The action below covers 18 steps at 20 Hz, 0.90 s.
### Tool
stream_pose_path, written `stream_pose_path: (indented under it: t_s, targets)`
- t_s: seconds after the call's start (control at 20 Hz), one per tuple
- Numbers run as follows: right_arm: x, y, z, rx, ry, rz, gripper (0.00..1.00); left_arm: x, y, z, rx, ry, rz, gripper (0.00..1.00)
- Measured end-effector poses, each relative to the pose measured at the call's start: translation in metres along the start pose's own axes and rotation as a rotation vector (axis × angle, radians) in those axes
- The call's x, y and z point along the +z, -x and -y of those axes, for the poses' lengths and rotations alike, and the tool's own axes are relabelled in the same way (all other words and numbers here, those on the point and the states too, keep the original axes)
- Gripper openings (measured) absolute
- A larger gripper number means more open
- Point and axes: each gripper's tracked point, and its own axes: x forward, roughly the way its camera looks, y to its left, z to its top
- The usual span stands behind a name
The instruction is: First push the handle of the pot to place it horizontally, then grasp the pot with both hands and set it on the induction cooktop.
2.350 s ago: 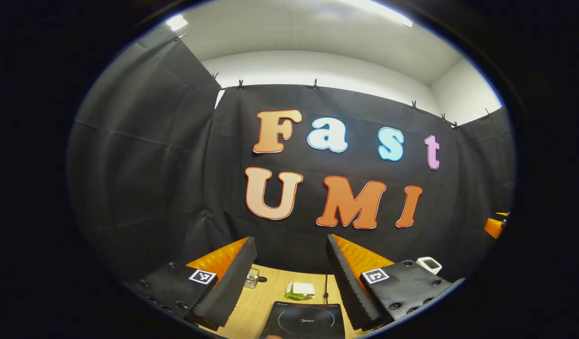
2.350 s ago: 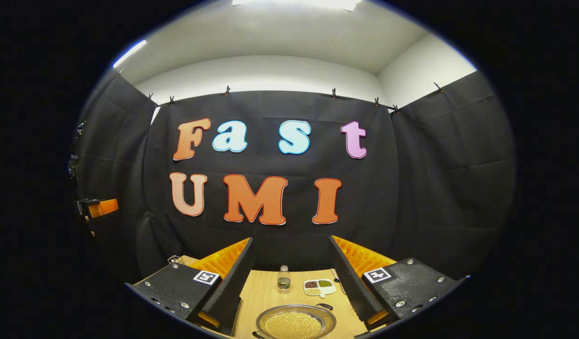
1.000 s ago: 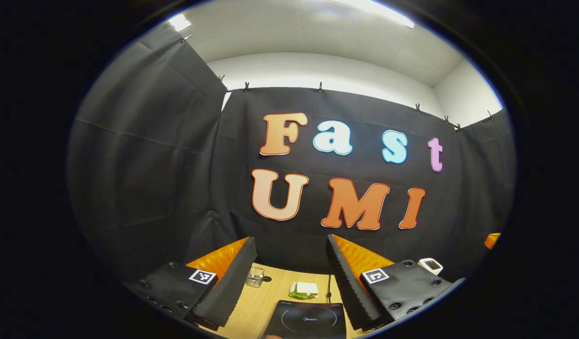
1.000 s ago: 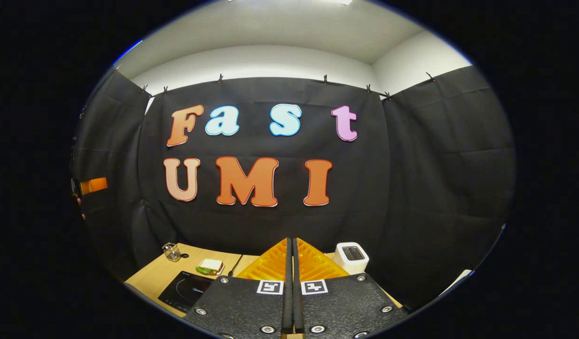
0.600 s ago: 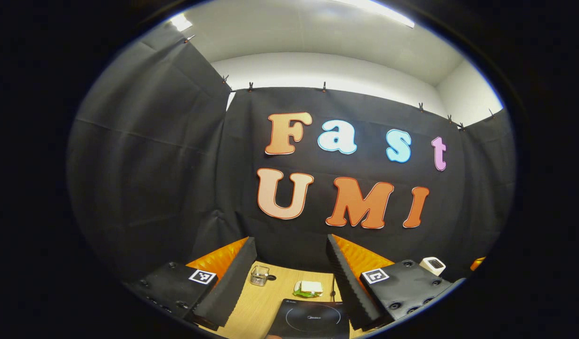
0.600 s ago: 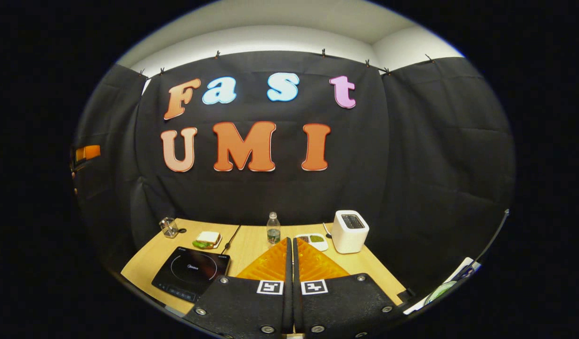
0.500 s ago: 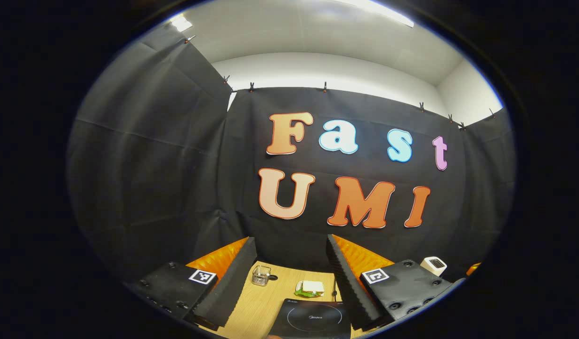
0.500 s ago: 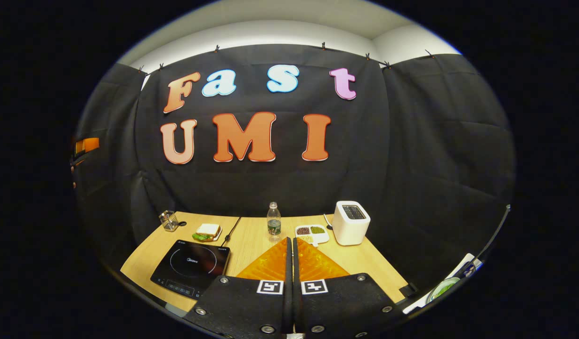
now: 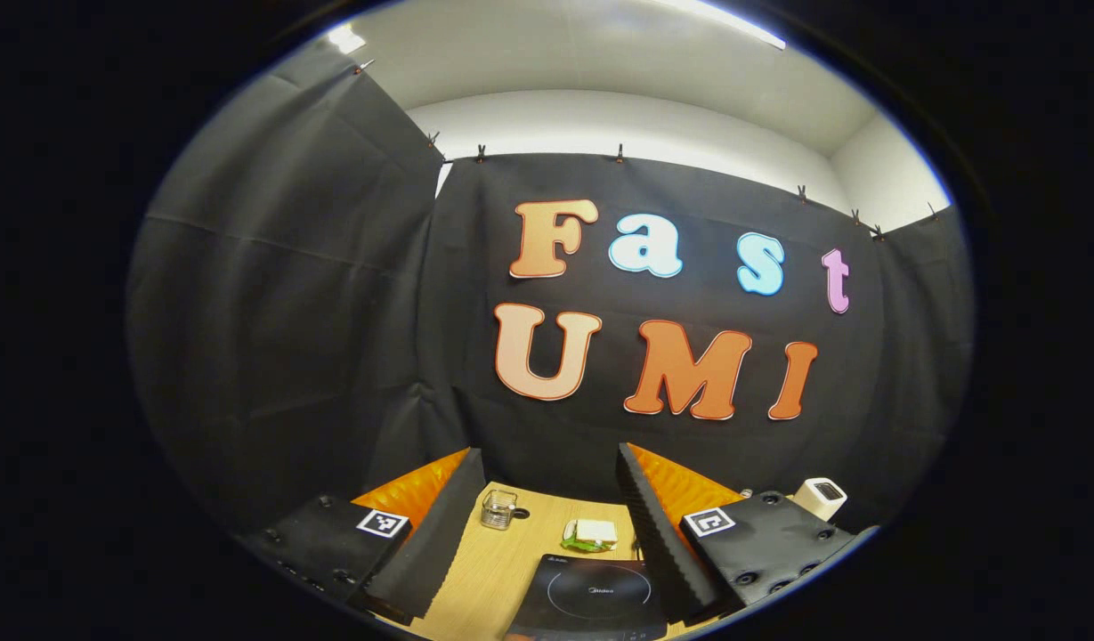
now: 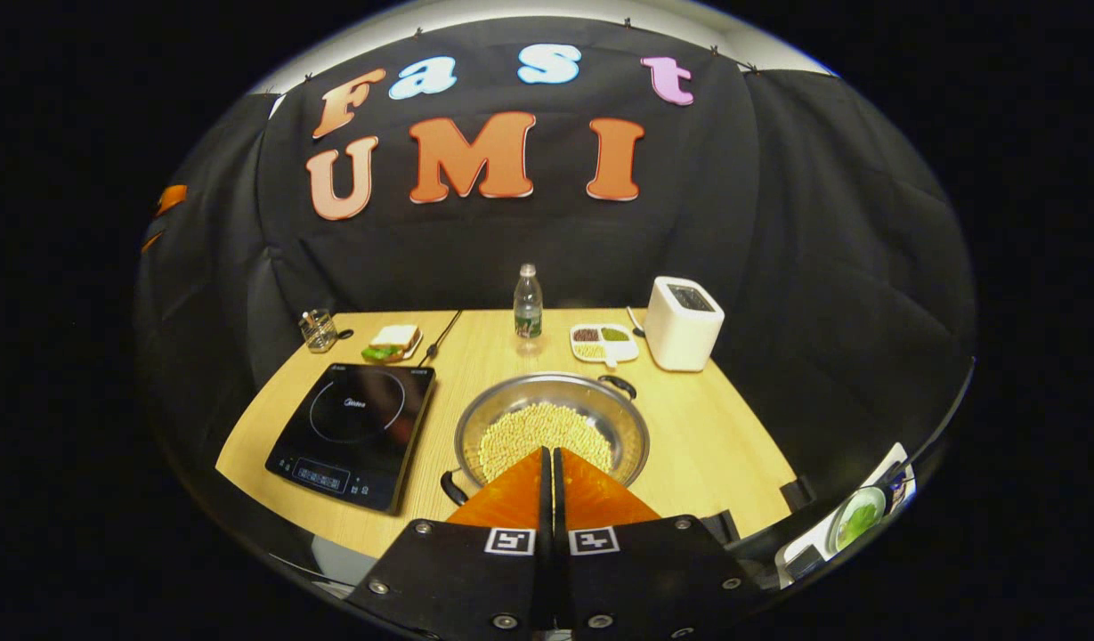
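Overhead, the right gripper [image 10: 547,456] hung pressed closed above the pot [image 10: 551,433]; the left gripper [image 9: 547,490] gaped wide over the induction cooktop [image 9: 591,596].

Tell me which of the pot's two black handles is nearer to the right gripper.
The handle on the pot's near-left rim, beside the right gripper; the other handle sits at the far rim.

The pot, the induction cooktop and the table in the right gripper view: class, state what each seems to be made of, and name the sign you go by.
The pot: probably stainless steel, judging by its silvery, reflective wall; its dark loop handles may be plastic or coated metal.
The induction cooktop: apparently black glass, smooth and glossy, with a printed ring.
The table: light wood or wood-look laminate, matte, with fine grain lines.
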Motion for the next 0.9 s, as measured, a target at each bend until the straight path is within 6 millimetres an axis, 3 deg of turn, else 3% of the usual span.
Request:
stream_pose_path:
  t_s: [0.15,0.6,0.9]
  targets:
    - [-0.032,-0.008,-0.007,0.008,0.030,-0.075,0.00,-0.004,-0.001,-0.011,0.022,0.002,-0.009,0.97]
    - [-0.123,-0.048,-0.038,0.077,0.052,-0.315,0.00,-0.008,0.003,-0.018,0.047,-0.017,-0.030,0.96]
    - [-0.152,-0.075,-0.057,0.095,0.071,-0.410,0.00,-0.006,0.001,-0.022,0.059,-0.037,-0.035,0.96]
